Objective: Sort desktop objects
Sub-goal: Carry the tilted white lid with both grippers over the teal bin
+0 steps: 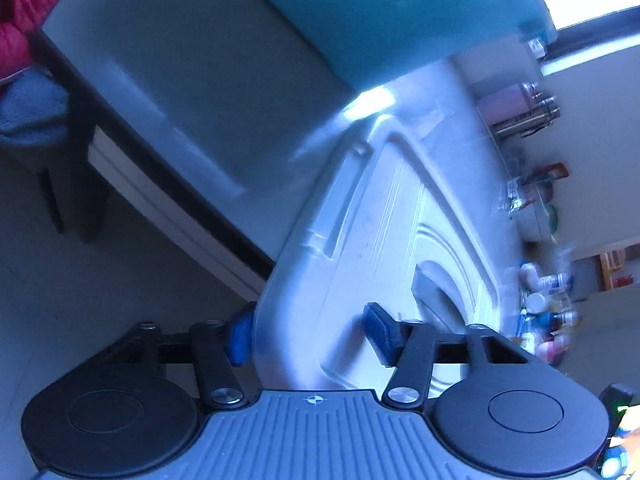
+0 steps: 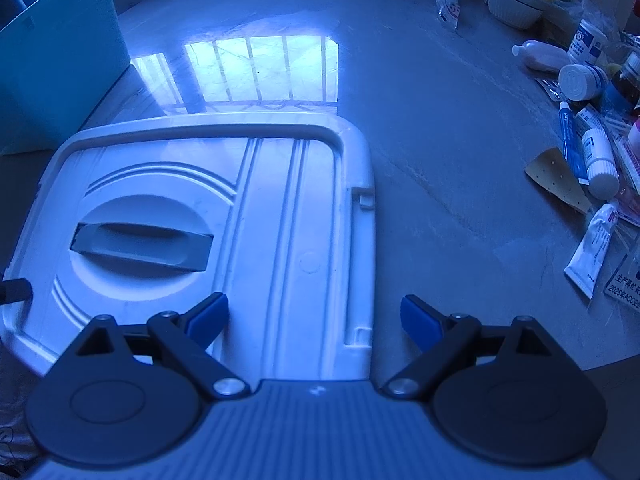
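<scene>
A: Where's the white lid (image 2: 224,216)?

B: Flat on the grey table (image 2: 440,160), handle recess up, beside the teal storage bin (image 2: 60,60). The right gripper (image 2: 314,318) hovers over the lid's near right corner with its blue-padded fingers (image 2: 208,318) spread wide — one pad above the lid, the other over bare table, nothing between them.

A: And the left one?

B: The left gripper (image 1: 312,334) is tilted hard (its view is rolled almost sideways and blurred). Its fingers stand apart, straddling the lid's rim (image 1: 272,320) — one pad outside the edge, the other over the top face. Whether the pads actually touch the plastic, I can't tell.

A: The things to sort?

B: Heaped at the table's right edge — medicine bottles (image 2: 580,80), a blue tube (image 2: 570,144), a white tube (image 2: 592,248), a tan perforated patch (image 2: 556,178) — well apart from the lid. A white ribbed bowl (image 2: 512,4) sits behind them.
</scene>
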A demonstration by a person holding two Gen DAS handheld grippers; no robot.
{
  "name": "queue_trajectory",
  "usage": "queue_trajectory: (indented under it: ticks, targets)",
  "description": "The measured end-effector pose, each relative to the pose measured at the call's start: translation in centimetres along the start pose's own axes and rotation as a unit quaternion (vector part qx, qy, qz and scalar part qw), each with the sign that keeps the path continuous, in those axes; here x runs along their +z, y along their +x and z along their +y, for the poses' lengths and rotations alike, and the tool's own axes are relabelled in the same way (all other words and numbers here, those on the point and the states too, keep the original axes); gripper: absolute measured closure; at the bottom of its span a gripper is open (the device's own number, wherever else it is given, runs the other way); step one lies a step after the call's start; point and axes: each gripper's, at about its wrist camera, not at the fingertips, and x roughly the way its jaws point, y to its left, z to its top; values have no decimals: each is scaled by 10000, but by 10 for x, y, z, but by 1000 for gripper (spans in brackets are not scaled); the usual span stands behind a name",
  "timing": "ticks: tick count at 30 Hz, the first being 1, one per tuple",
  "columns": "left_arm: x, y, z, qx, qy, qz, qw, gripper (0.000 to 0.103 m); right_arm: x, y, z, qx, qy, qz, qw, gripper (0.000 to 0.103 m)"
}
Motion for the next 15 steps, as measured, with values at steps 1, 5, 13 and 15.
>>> queue_trajectory:
  ticks: [1,5,13,15]
  targets:
    - [-1,1,-1,4,34,2,10000,47,0,0,-1,17,21,0,10000,10]
    - [-4,6,-5,34,85,-4,10000,47,-2,-1,-1,53,83,-11,10000,10]
    - [2,1,-7,180,252,24,9995,46,-13,-19,-10,-13,419,26,9991,10]
    - [4,0,-7,190,266,34,9995,46,-25,-29,-24,175,864,51,9961,10]
